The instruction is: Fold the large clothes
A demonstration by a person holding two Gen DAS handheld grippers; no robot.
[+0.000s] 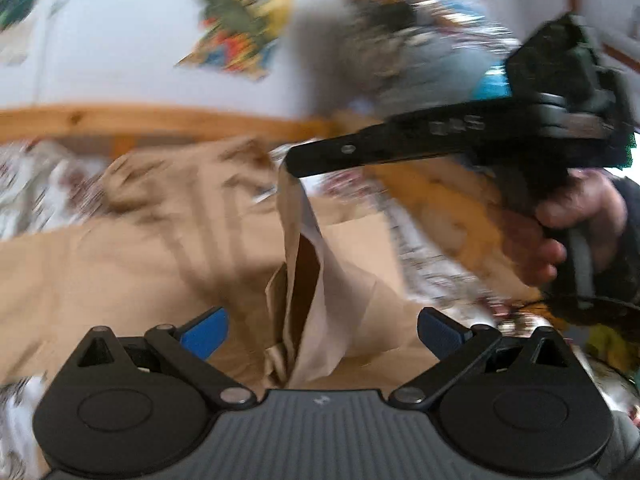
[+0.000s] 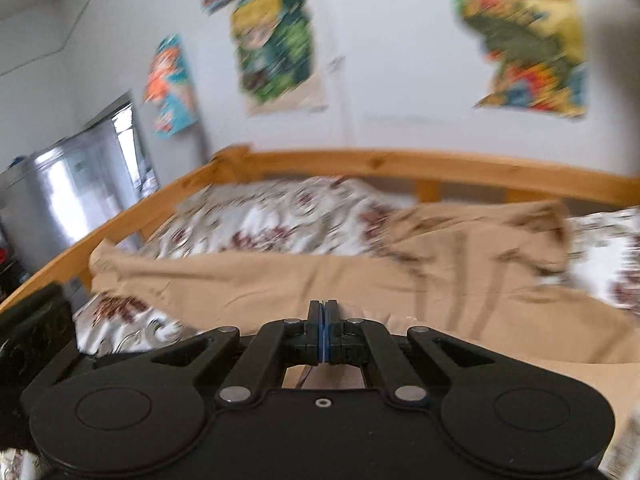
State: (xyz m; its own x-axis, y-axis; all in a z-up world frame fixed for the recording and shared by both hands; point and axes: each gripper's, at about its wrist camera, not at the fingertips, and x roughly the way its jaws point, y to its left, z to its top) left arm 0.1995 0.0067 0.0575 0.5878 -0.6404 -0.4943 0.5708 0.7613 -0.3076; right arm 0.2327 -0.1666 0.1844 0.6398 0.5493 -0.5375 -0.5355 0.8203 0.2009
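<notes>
Tan trousers (image 2: 400,276) spread across bed, on floral bedsheet (image 2: 280,216); one leg/hem pulled up into hanging strip (image 1: 304,248). Right gripper (image 1: 294,166) clamped on top end of that strip, fabric draping straight down from tips. Right wrist view: pads pressed together. Hand (image 1: 576,220) wraps right gripper's grip. Left gripper (image 1: 320,328) spread wide, blue pads apart, nothing between them, hanging strip just ahead. Pine bed rail (image 2: 400,160) behind; colourful posters (image 2: 276,40) on white wall. Heavy blur.

Both wrist cameras look along their fingers, tilted downward, close over the tan garment (image 1: 120,264) (image 2: 360,280); both share the wooden bed rail (image 1: 160,120) (image 2: 440,164) and postered wall (image 1: 120,40) (image 2: 400,60).
</notes>
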